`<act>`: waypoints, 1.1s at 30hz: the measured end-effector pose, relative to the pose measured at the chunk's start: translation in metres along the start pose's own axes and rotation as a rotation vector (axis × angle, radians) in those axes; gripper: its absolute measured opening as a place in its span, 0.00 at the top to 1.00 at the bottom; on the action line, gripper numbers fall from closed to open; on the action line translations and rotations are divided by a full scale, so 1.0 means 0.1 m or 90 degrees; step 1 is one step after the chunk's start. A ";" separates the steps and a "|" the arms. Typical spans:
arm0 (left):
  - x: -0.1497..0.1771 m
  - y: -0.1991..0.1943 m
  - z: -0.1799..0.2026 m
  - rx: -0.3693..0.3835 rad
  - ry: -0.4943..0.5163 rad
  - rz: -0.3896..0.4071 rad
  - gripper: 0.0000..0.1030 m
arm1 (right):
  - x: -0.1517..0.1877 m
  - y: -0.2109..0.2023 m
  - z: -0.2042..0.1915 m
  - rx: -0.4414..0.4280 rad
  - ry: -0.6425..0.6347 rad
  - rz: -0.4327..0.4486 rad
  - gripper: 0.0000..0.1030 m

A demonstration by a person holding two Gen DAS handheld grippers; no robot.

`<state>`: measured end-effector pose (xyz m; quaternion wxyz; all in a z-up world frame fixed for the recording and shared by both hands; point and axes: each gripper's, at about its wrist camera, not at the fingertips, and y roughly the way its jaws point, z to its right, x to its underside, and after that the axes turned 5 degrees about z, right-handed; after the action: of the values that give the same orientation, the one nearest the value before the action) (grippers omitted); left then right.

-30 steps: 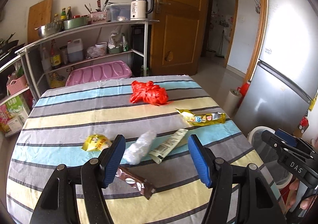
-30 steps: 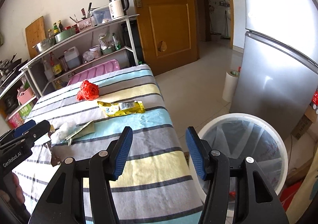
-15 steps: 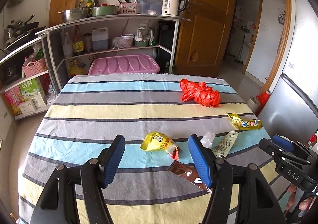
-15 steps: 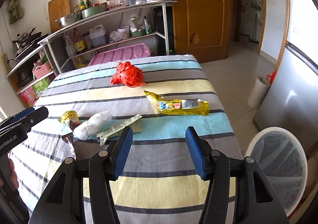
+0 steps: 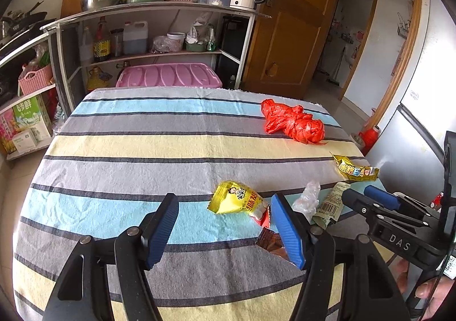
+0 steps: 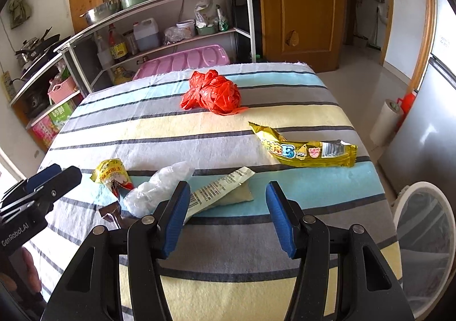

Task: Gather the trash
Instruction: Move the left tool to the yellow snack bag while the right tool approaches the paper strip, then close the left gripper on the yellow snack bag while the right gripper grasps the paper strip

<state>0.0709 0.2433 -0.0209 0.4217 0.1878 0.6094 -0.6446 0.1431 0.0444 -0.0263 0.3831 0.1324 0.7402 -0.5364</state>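
Trash lies on the striped tablecloth (image 5: 128,155): a red plastic bag (image 5: 293,121) (image 6: 213,93), a long yellow wrapper (image 6: 307,150), a beige sachet (image 6: 222,192), crumpled clear plastic (image 6: 159,187), a small yellow packet (image 5: 236,201) and a brown wrapper (image 5: 270,241). My left gripper (image 5: 225,231) hangs open over the near stripes; the small yellow packet and brown wrapper lie just by its right finger. My right gripper (image 6: 228,218) is open above the cloth, with the sachet's near end beyond its left finger. Neither holds anything.
A white round bin (image 6: 424,235) with a clear liner stands on the floor right of the table. Metal shelves (image 5: 159,7) with bottles, bowls and a kettle line the far wall. A fridge (image 6: 436,127) and a wooden door (image 6: 302,7) are to the right.
Both grippers swung left across the table. The left one now faces the small yellow packet instead of the clear plastic. The right one came from the table edge and bin to over the sachet.
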 end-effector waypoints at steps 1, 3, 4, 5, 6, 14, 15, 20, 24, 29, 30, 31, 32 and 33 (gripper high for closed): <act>0.01 0.01 0.02 0.003 0.003 0.001 0.35 | -0.01 0.02 -0.01 0.004 0.000 -0.001 0.45; 0.01 0.05 0.05 -0.001 0.012 -0.004 0.35 | -0.01 0.06 -0.03 0.022 0.001 -0.002 0.45; 0.01 0.09 0.07 -0.006 0.015 -0.012 0.35 | -0.01 0.08 -0.03 0.026 0.006 -0.003 0.45; 0.01 0.12 0.07 -0.008 0.012 -0.011 0.35 | 0.00 0.11 -0.03 0.022 0.013 -0.007 0.45; 0.02 0.15 0.06 -0.013 0.007 -0.010 0.35 | 0.00 0.13 -0.02 0.019 0.017 -0.012 0.45; 0.04 0.31 0.08 -0.021 0.006 -0.042 0.35 | 0.03 0.25 -0.02 0.028 0.015 -0.023 0.45; 0.05 0.33 0.08 -0.021 0.000 -0.043 0.35 | 0.03 0.25 -0.02 0.028 0.016 -0.022 0.45; 0.03 0.35 0.10 -0.041 0.003 -0.032 0.35 | 0.04 0.28 -0.04 0.024 0.019 -0.020 0.45; 0.02 0.37 0.11 -0.036 0.001 -0.030 0.35 | 0.04 0.29 -0.09 0.036 0.005 -0.017 0.46; 0.02 0.37 0.13 -0.038 0.010 -0.028 0.36 | 0.05 0.32 -0.14 0.036 -0.007 -0.021 0.54; 0.01 0.38 0.13 -0.034 0.013 -0.028 0.39 | 0.05 0.32 -0.14 0.033 -0.006 -0.020 0.56; 0.01 0.38 0.14 -0.027 0.013 -0.026 0.43 | 0.05 0.31 -0.14 0.029 -0.007 -0.017 0.67; 0.01 0.37 0.13 -0.021 0.008 -0.026 0.45 | 0.05 0.30 -0.15 0.035 -0.011 -0.014 0.69; 0.01 0.37 0.13 -0.015 0.005 -0.027 0.48 | 0.05 0.30 -0.16 0.037 -0.016 -0.015 0.70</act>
<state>0.1026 0.2346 -0.0428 0.4080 0.1721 0.6224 -0.6454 0.1511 0.0695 -0.0489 0.3824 0.1281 0.7208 -0.5638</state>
